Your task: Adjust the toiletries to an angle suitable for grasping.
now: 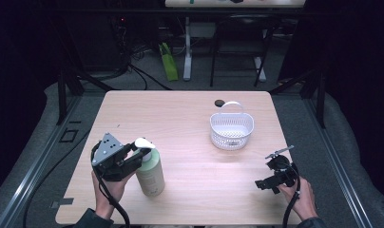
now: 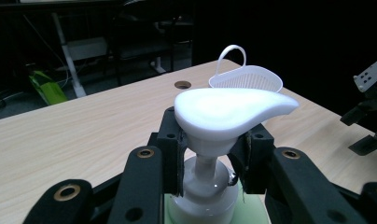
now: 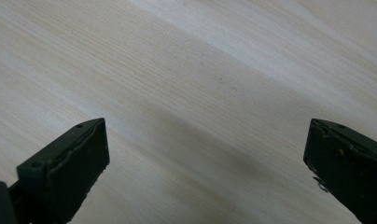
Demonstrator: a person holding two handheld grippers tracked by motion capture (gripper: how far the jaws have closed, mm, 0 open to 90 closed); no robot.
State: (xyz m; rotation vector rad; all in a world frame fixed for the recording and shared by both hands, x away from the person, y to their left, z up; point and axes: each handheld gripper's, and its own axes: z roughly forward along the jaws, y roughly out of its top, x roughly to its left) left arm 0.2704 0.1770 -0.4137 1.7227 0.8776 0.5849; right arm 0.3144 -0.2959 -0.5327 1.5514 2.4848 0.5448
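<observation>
Pale green bottle [image 1: 151, 175], white pump [image 2: 231, 112], white perforated basket [image 1: 231, 129], light woodgrain table [image 1: 180, 118]

A bottle [image 1: 150, 173] stands on the table [image 1: 180, 118] near the front left, and the left gripper [image 1: 141, 156] sits just to its left, with its jaws on each side of the neck under the pump top [image 2: 233, 112]. A basket [image 1: 232, 129] sits on the table farther back and to the right, well apart from the bottle, and a small hole [image 1: 219, 102] in the table lies just behind it. The right gripper [image 1: 264, 184] is at the front right, in front of the basket, with bare table between its jaws.
</observation>
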